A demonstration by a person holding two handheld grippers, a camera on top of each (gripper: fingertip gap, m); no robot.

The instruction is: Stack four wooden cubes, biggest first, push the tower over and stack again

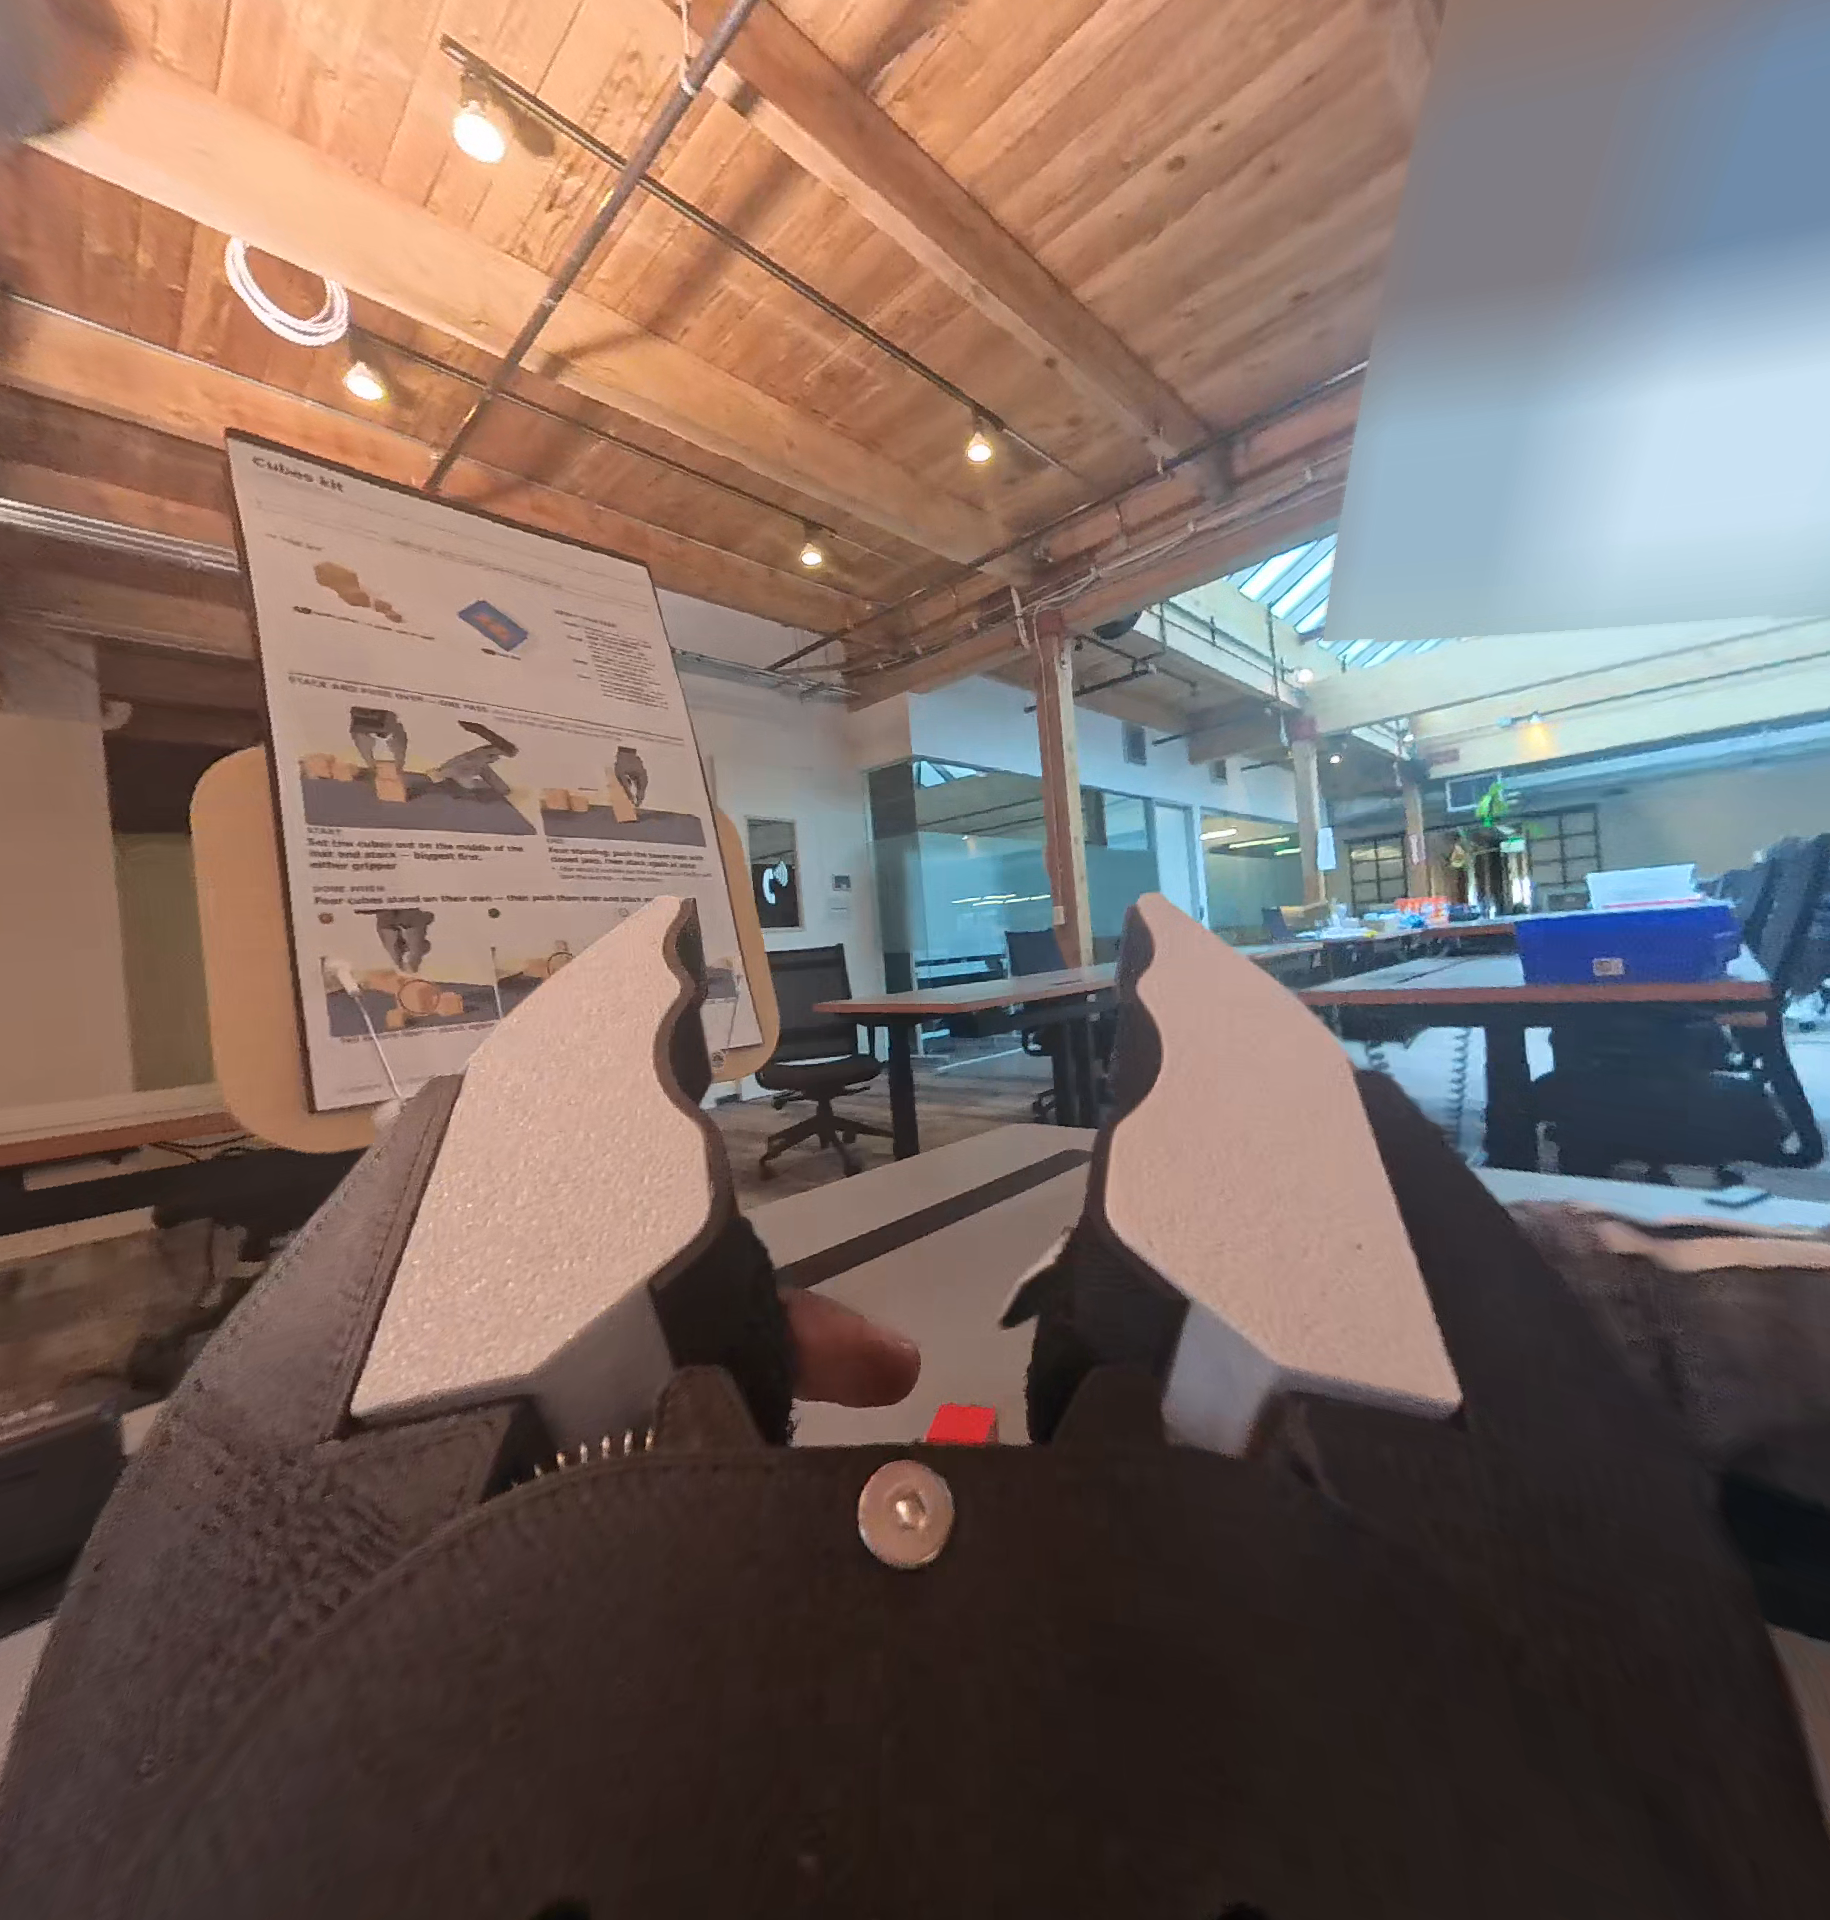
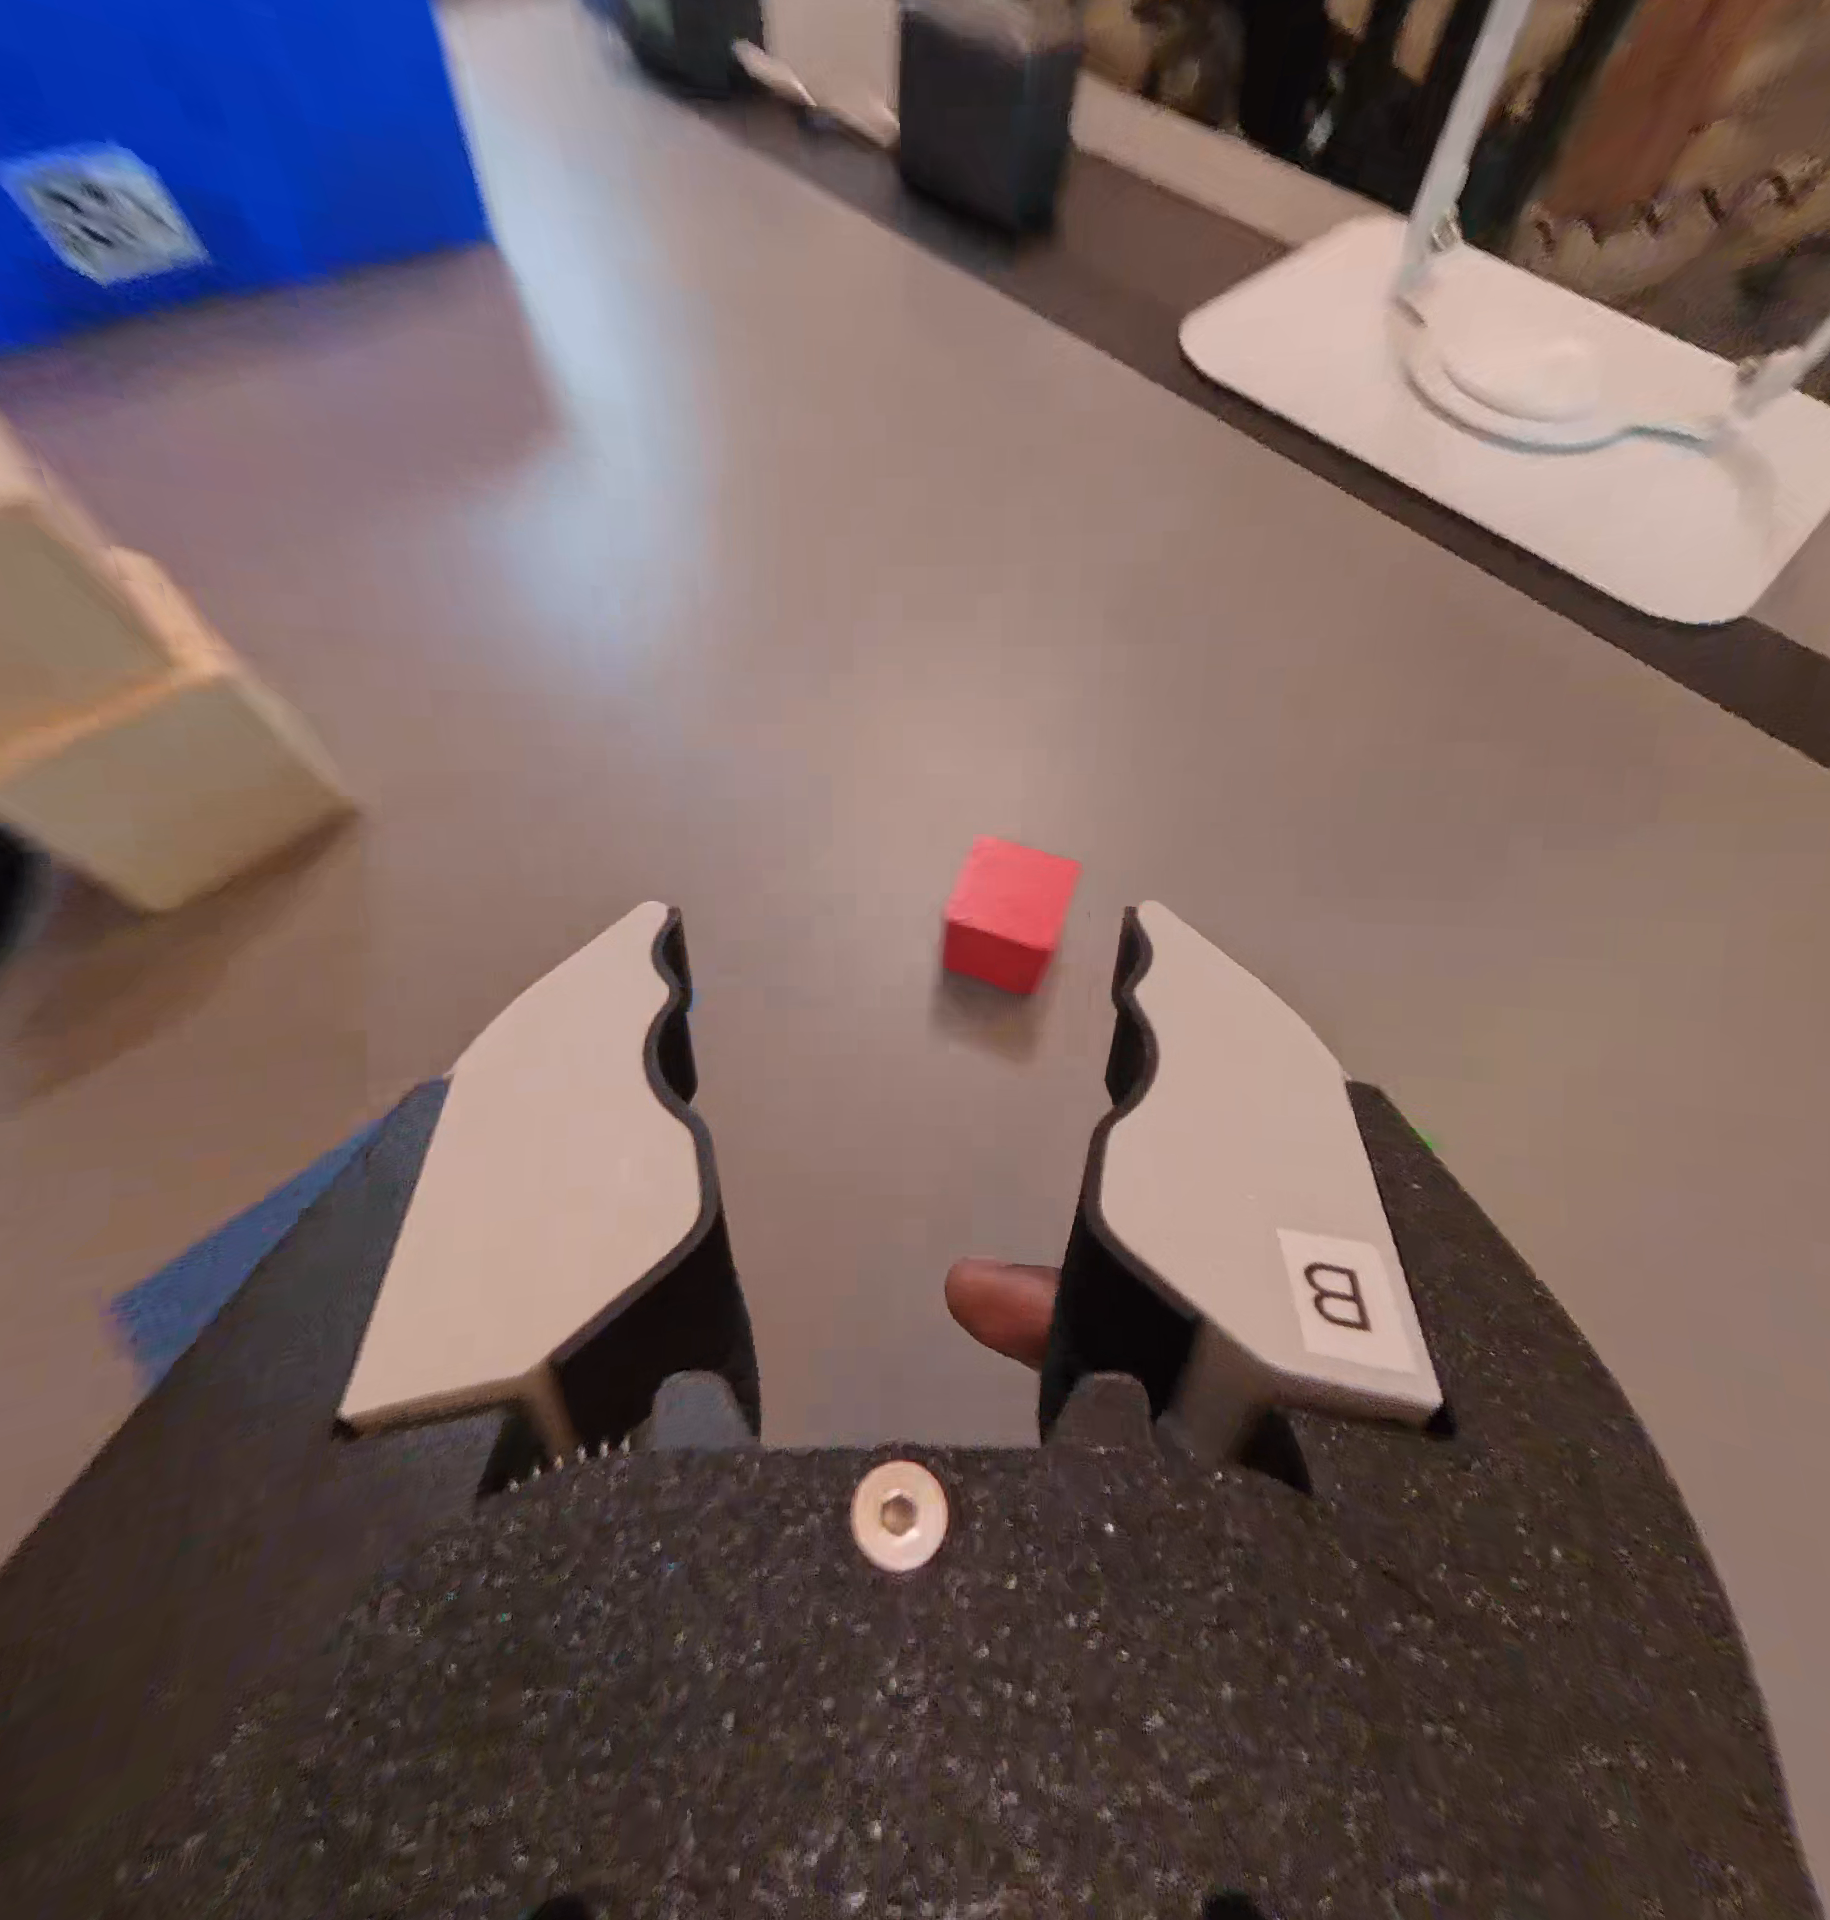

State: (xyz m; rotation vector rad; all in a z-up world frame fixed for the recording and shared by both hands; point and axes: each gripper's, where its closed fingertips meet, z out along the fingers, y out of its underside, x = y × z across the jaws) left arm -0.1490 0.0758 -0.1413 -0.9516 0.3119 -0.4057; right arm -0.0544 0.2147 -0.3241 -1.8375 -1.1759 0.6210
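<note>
Landmark: we take the red cube (image 2: 1010, 914) as reference; it rests on the grey counter (image 2: 890, 582).

Right gripper (image 2: 900, 945): jaws spread with nothing between the pads; bare counter shows in the gap.

Key relation: the red cube lies just ahead of the right fingertips and off-centre, close to the right-hand finger (image 2: 1233, 1091) and apart from it. We judge a small shift toward that side is needed before any closing, or the left-hand pad would push the cube sideways.

Cube attitude: flat on one face, turned so a corner edge faces the jaws. Being a cube, it has no long axis; we judge the pads would meet it obliquely unless the wrist is turned.

Pale wooden cubes (image 2: 121, 727): well to the left of the red cube, at the frame edge and blurred; two appear stacked, though we cannot tell the count.

Left gripper (image 1: 906, 945): jaws apart and empty, raised toward the room and an instruction board (image 1: 464, 748).

Nearer hand: the right, in our judgement.

Task stage: the stack looks incomplete.
</note>
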